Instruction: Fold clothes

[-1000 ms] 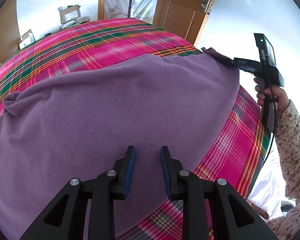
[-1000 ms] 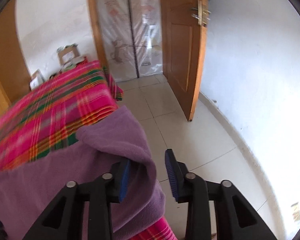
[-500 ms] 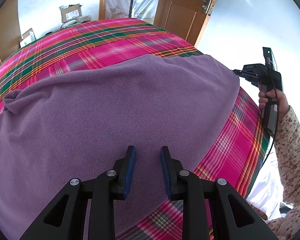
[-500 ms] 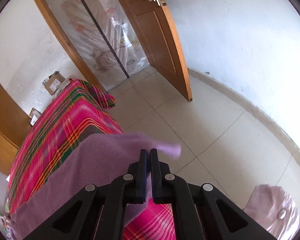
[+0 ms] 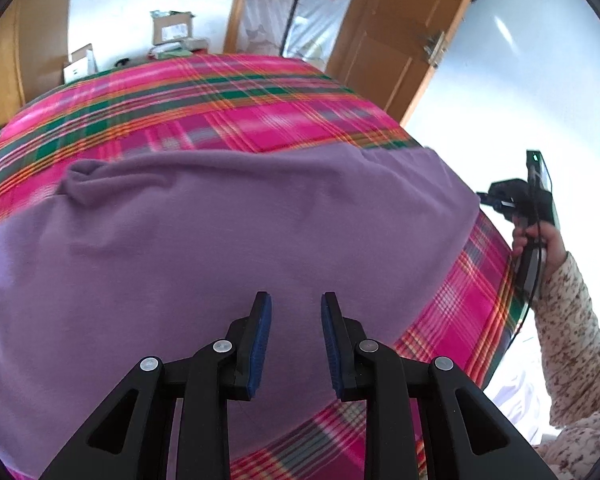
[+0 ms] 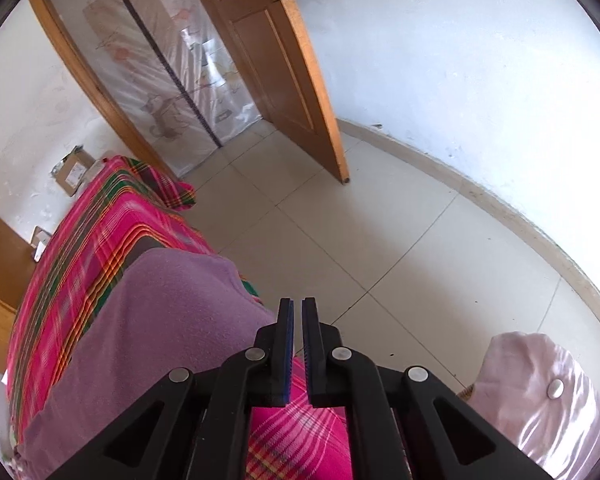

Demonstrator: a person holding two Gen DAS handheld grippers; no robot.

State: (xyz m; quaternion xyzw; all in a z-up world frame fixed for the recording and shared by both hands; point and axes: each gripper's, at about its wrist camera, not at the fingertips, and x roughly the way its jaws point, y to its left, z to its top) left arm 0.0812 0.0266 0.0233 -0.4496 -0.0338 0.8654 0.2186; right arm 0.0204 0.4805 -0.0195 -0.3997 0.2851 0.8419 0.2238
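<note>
Well, garment: a purple fleece garment (image 5: 228, 240) lies spread flat over the bed (image 5: 236, 92), covering most of its near half; one bunched corner sits toward ten o'clock in the left wrist view.
Garment edge: in the right wrist view the same purple fleece (image 6: 160, 320) drapes over the bed's corner at about nine o'clock from the fingers, just beside them but not between them.
Left hand-held gripper (image 5: 296, 340): hangs above the fleece, tilted downward, its blue-padded fingers (image 5: 260, 340) standing partly apart with only purple cloth seen beyond the gap; nothing is pinched.
Right hand-held gripper (image 6: 295, 344): its jaws have just been closing and now stand nearly together, a thin slit left between the blue pads, and no cloth is caught in them.
Right hand (image 5: 540, 240): seen at three o'clock from the left wrist camera, off the bed's edge, wrapped around the black handle; a floral sleeve (image 5: 572, 336) runs down from it.
Bed cover: pink plaid with green and orange stripes.
Door (image 6: 284, 80): wooden, standing ajar at twelve o'clock.
Floor (image 6: 380, 240): pale tiles under the right fingers.
Pink cushion (image 6: 540, 392): shiny, at four o'clock.
</note>
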